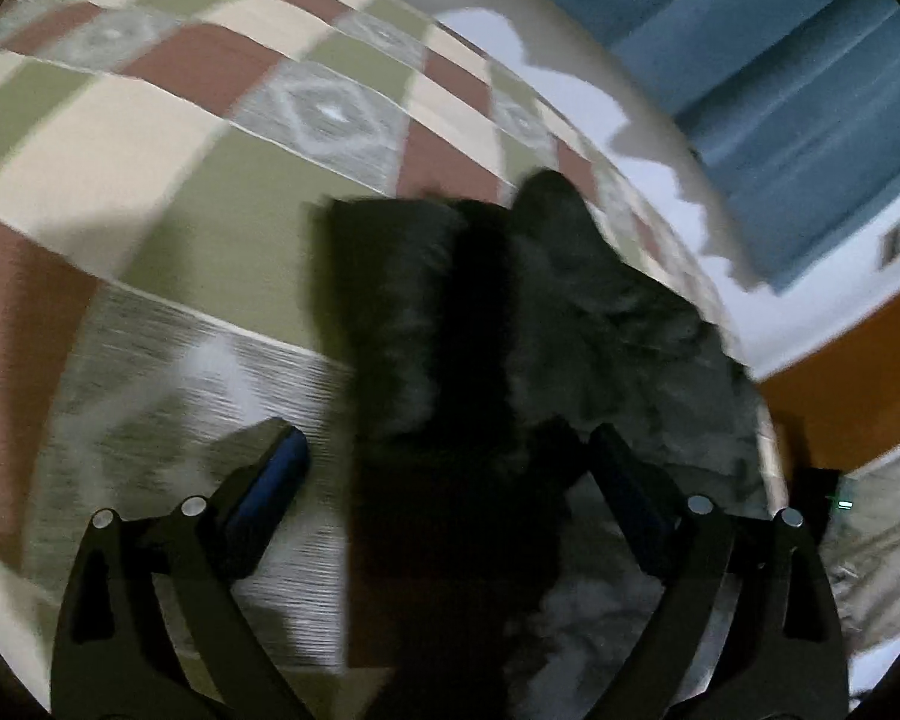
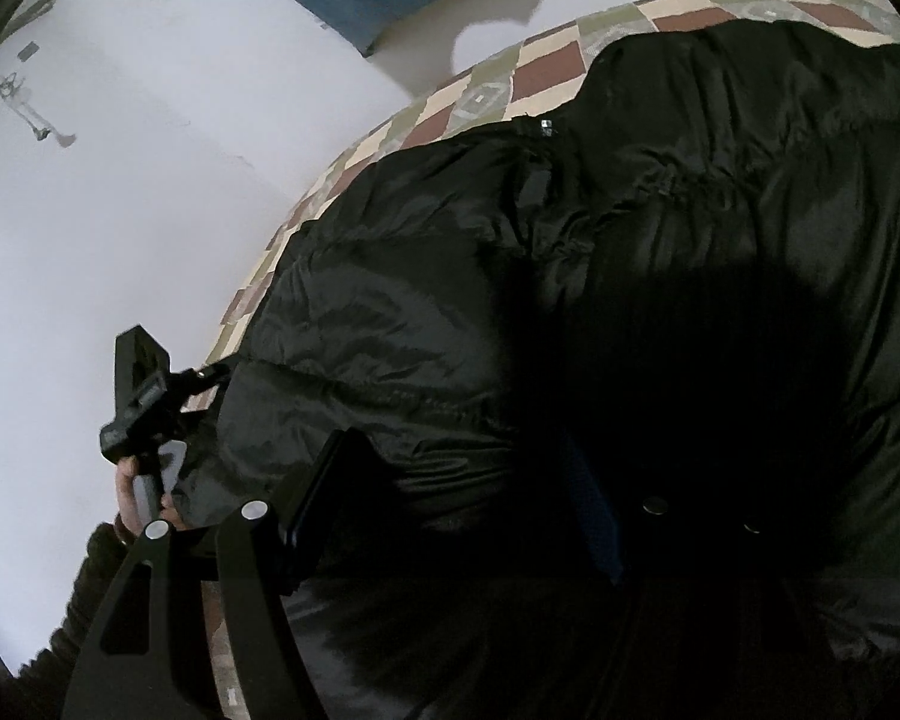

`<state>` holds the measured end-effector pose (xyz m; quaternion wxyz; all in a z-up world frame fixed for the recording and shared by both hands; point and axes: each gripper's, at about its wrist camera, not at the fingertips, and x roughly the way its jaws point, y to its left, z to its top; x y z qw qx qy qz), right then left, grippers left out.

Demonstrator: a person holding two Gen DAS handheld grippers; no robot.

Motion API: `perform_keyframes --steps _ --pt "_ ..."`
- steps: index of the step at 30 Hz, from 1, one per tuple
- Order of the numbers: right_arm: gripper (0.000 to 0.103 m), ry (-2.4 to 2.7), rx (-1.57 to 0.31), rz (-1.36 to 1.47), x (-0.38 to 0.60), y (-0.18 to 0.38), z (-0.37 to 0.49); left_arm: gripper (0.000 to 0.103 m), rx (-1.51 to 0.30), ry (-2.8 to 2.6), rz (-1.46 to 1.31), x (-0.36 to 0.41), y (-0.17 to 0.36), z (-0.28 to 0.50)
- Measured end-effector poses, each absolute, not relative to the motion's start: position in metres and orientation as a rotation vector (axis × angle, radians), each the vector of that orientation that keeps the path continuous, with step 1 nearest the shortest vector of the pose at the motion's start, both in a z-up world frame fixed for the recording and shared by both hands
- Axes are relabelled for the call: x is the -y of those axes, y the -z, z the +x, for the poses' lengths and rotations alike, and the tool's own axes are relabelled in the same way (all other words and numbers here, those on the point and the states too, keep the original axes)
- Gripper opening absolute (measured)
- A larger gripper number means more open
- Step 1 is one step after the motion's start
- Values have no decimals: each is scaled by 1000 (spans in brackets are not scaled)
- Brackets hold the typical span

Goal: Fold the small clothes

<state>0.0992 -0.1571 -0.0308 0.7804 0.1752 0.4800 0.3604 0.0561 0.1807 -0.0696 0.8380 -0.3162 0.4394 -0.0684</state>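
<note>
Jacket [image 2: 660,252] long axis runs diagonally.

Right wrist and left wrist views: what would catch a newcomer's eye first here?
The black puffer jacket fills most of the right wrist view, spread over a checkered bedspread whose red, cream and green squares show along its upper edge. In the left wrist view a dark furry fabric piece lies on that bedspread, just ahead of the left gripper, whose jaws stand wide apart.
</note>
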Motion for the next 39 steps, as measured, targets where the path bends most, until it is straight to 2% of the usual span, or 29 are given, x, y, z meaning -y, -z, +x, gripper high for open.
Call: perform_keyframes --steps 3,4,5,7,10,13,19,25,30,37,39 --pt "69 -777 -1030 371 157 30 97 92 -947 160 -649 -168 70 65" --pt "69 -777 -1028 369 158 30 97 82 -949 167 -639 -163 70 67" --pt "69 -778 -1025 366 156 30 98 76 -962 186 -639 -157 70 71" --pt "69 -778 -1021 356 158 31 97 54 -986 205 -642 -147 65 75" --pt "69 -774 -1014 338 157 30 96 31 -965 217 -614 -136 42 77" --pt "70 -776 -1014 337 156 30 96 24 -928 232 -598 -125 14 76" --pt "72 -779 -1013 329 157 30 94 19 -893 258 -478 -72 -49 81" --pt "72 -793 -1018 352 162 25 96 17 -910 240 -289 -1 -91 96" --pt "72 -818 -1095 500 195 12 106 17 -912 235 -179 48 -108 105" --pt "72 -933 -1075 833 248 -7 123 17 -903 240 -144 73 -119 103" --pt "72 -961 -1048 855 246 -12 130 17 -902 236 -146 75 -120 99"
